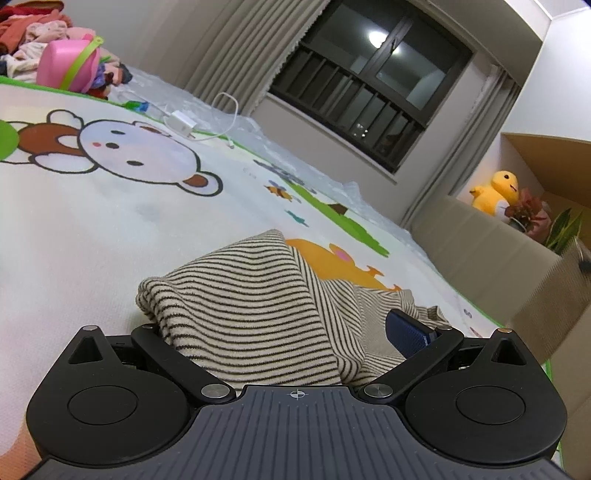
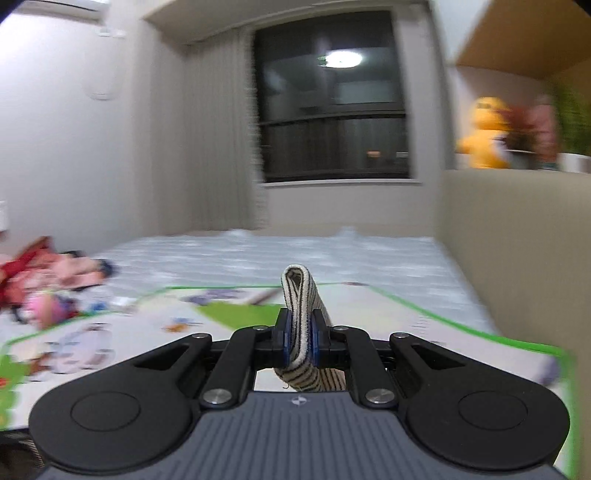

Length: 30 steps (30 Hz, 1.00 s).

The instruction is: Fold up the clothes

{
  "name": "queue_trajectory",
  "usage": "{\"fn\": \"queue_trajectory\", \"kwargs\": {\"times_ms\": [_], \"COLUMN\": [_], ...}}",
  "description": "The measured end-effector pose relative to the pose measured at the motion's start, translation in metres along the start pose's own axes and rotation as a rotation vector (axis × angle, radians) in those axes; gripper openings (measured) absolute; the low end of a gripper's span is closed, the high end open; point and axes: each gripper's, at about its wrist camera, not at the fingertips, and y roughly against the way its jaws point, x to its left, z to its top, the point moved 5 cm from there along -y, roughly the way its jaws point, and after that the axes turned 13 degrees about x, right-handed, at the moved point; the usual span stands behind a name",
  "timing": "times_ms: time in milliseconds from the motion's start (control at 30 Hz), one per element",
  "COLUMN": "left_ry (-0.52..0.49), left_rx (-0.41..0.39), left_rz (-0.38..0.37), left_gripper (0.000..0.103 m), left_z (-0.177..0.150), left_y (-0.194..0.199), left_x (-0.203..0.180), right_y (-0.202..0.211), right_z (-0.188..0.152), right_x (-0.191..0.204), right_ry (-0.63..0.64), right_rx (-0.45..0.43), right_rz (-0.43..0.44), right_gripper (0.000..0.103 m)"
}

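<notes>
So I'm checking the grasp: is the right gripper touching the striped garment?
Touching. The right wrist view shows the right gripper shut on a folded edge of the striped garment, both blue pads pressed against it.

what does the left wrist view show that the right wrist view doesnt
Only the left wrist view shows the white charger and cable on the cartoon play mat, the pink tub, and the left tongs spread wide around the striped garment.

Only the right wrist view shows the right tongs shut on a folded band of striped cloth, plus a wall air conditioner.

Both show the mat, the dark window, the yellow plush toy and the pile of clothes.
</notes>
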Motion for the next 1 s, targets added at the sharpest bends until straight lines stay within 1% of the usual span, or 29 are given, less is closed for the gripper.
{"fn": "queue_trajectory", "kwargs": {"times_ms": [100, 167, 300, 400, 433, 467, 500, 533, 567, 600, 633, 733, 800, 833, 900, 933, 1000], "left_ry": [-0.001, 0.003, 0.003, 0.000, 0.000, 0.000, 0.001, 0.002, 0.003, 0.003, 0.004, 0.006, 0.007, 0.010, 0.016, 0.017, 0.011], "left_rx": [-0.012, -0.018, -0.023, -0.021, -0.021, -0.021, -0.022, -0.022, -0.022, -0.022, -0.023, -0.024, -0.022, -0.019, 0.004, 0.021, 0.058], "left_rz": [-0.015, -0.028, -0.042, -0.046, -0.048, -0.051, -0.054, -0.056, -0.058, -0.059, -0.061, -0.065, -0.066, -0.066, -0.061, -0.057, -0.046], "left_gripper": [0.103, 0.103, 0.103, 0.103, 0.103, 0.103, 0.103, 0.103, 0.103, 0.103, 0.103, 0.103, 0.103, 0.103, 0.103, 0.103, 0.103], "left_z": [-0.001, -0.002, -0.002, -0.002, -0.002, -0.002, -0.002, -0.003, -0.003, -0.003, -0.002, -0.003, -0.002, -0.002, 0.002, 0.005, 0.010], "left_y": [0.001, 0.001, 0.001, 0.000, 0.000, 0.000, 0.000, 0.000, 0.000, 0.000, 0.000, 0.001, 0.000, 0.001, 0.003, 0.004, 0.011], "left_x": [0.002, 0.003, 0.004, 0.005, 0.005, 0.005, 0.005, 0.006, 0.006, 0.006, 0.006, 0.006, 0.006, 0.006, 0.004, 0.003, -0.001], "right_y": [-0.012, -0.024, -0.044, -0.053, -0.055, -0.058, -0.057, -0.056, -0.053, -0.051, -0.051, -0.054, -0.058, -0.058, -0.050, -0.042, -0.031], "right_z": [0.008, 0.011, 0.005, -0.002, -0.002, -0.002, -0.003, -0.005, -0.008, -0.012, -0.020, -0.050, -0.078, -0.092, -0.115, -0.124, -0.137], "right_x": [0.048, 0.076, 0.120, 0.137, 0.139, 0.139, 0.139, 0.139, 0.136, 0.130, 0.120, 0.087, 0.069, 0.064, 0.065, 0.073, 0.098], "right_ry": [0.039, 0.060, 0.097, 0.097, 0.093, 0.088, 0.084, 0.079, 0.076, 0.073, 0.060, 0.005, -0.062, -0.101, -0.132, -0.122, -0.120], "right_rx": [0.005, 0.018, 0.053, 0.071, 0.070, 0.068, 0.066, 0.064, 0.059, 0.058, 0.069, 0.131, 0.200, 0.239, 0.279, 0.286, 0.308], "right_rz": [0.104, 0.157, 0.215, 0.237, 0.247, 0.258, 0.262, 0.263, 0.251, 0.233, 0.215, 0.158, 0.139, 0.146, 0.186, 0.213, 0.299], "right_gripper": [0.011, 0.011, 0.011, 0.011, 0.011, 0.013, 0.023, 0.030, 0.044, 0.054, 0.058, 0.065, 0.068, 0.068, 0.068, 0.068, 0.068]}}
